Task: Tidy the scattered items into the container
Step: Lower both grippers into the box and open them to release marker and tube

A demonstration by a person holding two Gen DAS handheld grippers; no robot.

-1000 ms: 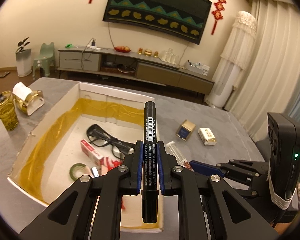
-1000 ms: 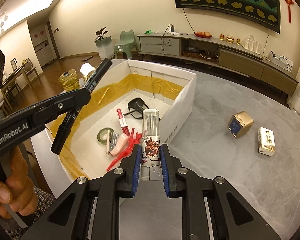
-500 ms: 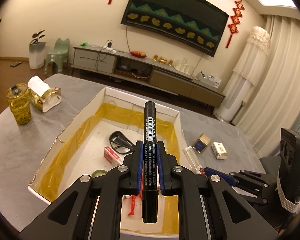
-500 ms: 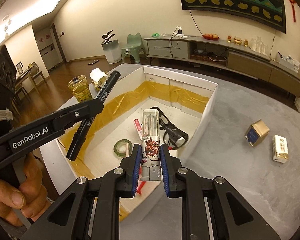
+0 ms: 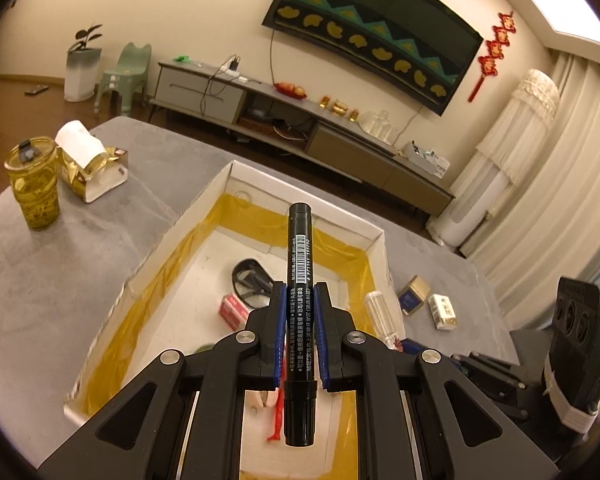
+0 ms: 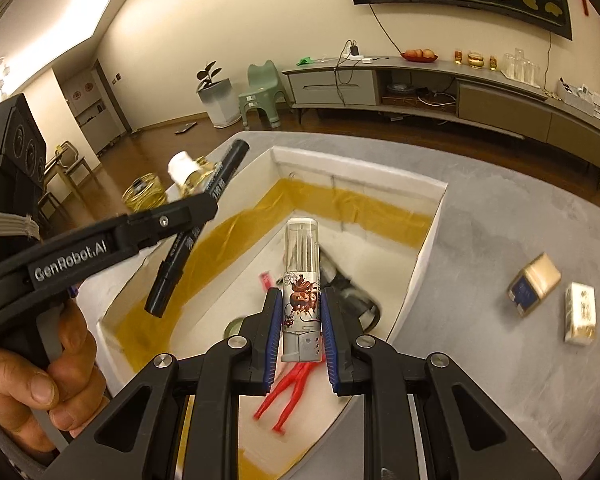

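Your left gripper (image 5: pixel 300 320) holds a black marker (image 5: pixel 299 280) tight between its blue pads. The marker points up and away from you, over the near end of the white cardboard box (image 5: pixel 204 208). Your right gripper (image 6: pixel 300 320) squeezes a clear tube with a cartoon label (image 6: pixel 302 280). The tube stands upright over the near right part of the box. Your hand (image 6: pixel 40 380) grips the handle of the left tool at the near left.

Inside the box, the walls have yellow tape. On its floor lie black glasses (image 5: pixel 250 280), a small pink box (image 5: pixel 234 310) and a red clip (image 6: pixel 288 396).

On the grey table (image 6: pixel 500 240), right of the box, a gold and blue tin (image 6: pixel 534 284) lies just beside a small white packet (image 6: pixel 580 312). Far left stand a yellow glass jar (image 5: pixel 34 184) and a gold tissue holder (image 5: pixel 88 166).
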